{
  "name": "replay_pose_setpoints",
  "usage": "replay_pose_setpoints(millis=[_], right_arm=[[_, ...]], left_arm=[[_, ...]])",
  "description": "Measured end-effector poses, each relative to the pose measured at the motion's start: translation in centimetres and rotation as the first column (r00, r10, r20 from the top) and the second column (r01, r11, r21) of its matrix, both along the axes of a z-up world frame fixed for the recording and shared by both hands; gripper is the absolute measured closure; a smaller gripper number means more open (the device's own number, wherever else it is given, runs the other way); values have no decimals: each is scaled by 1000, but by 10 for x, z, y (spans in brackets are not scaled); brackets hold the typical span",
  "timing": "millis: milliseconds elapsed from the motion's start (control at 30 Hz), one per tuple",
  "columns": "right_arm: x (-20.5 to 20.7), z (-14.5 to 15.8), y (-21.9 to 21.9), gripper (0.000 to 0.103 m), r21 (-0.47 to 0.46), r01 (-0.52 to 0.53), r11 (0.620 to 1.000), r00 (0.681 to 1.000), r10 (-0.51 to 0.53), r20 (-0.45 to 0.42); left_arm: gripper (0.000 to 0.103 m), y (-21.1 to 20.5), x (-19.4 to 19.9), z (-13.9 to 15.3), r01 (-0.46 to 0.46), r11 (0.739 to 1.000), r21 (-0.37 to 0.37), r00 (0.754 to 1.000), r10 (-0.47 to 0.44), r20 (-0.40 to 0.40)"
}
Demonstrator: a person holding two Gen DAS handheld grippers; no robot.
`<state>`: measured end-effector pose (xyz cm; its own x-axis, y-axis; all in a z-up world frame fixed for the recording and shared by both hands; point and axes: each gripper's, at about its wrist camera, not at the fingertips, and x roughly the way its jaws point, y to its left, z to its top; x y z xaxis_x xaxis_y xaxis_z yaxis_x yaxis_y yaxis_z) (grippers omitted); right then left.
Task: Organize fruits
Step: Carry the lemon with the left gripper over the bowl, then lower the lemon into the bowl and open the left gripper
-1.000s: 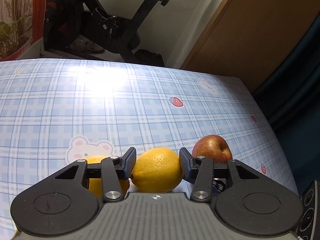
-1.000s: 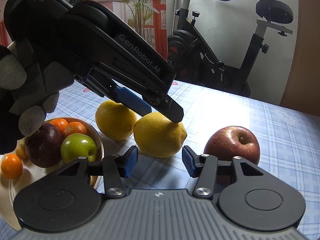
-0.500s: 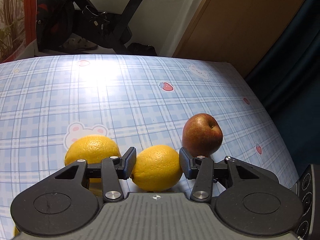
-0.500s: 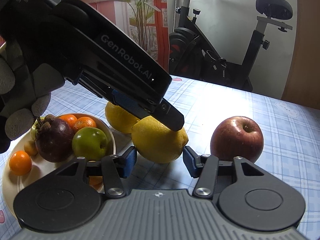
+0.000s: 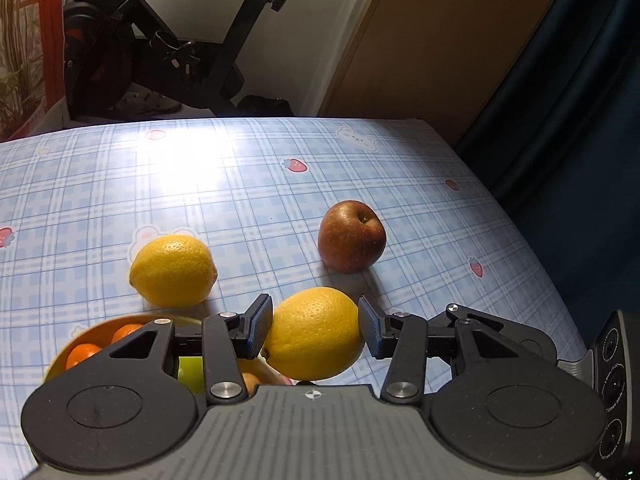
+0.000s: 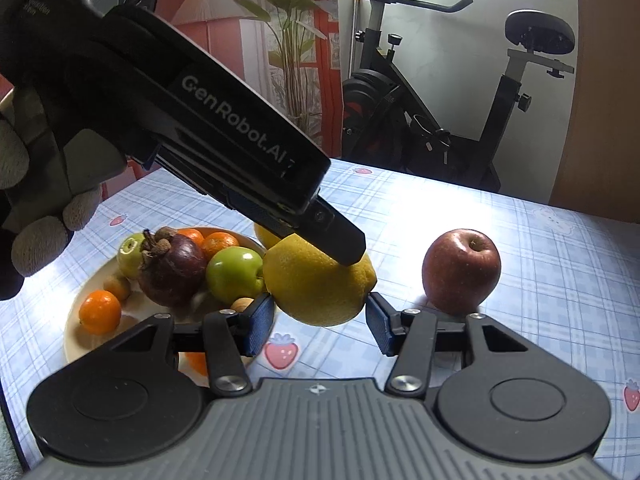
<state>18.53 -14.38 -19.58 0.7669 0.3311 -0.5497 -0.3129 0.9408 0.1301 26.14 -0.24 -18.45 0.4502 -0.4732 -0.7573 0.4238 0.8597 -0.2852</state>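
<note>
Being carried clear of tablecloth (image 5: 240,184): lemon (image 5: 314,332), clamped crosswise in left gripper (image 5: 316,326). Fruit plate (image 6: 86,296) lying just below-left (short swing). Right gripper (image 6: 320,322) hanging part-open, empty; lemon only appearing behind its pads.

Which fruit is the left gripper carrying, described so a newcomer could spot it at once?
Start from the blue checked tablecloth and the plate of fruit at its near edge. Just above that plate's rim, the left gripper holds a lemon between its jaws. It is the lifted one; the other lemon and the red apple lie on the cloth.
</note>
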Motion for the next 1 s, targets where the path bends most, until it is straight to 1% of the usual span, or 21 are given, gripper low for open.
replay_pose_setpoints(millis=[167,300,467,667,767,1000], right_arm=[[-9,10,29,49,-8,-77,997,997,77,20],[-14,9,54,49,-34,-141,989,990,141,10],[-22,6,75,49,-57,-191,980,982,191,-10],[-28,4,91,49,-66,-225,972,974,223,-44],[-28,0,96,49,-77,-237,968,970,232,-66],[-22,-12,101,49,-40,-253,967,963,247,-107]], left_arm=[[53,31,-23,9,-41,999,6,999,41,22],[54,57,-37,6,-85,996,-3,996,85,7],[54,80,-54,2,-115,993,-12,993,115,-1],[54,94,-68,-3,-105,994,-9,994,105,-8],[54,100,-70,-10,-109,994,-17,994,109,-29],[54,105,-71,-22,-123,992,7,991,123,-43]])
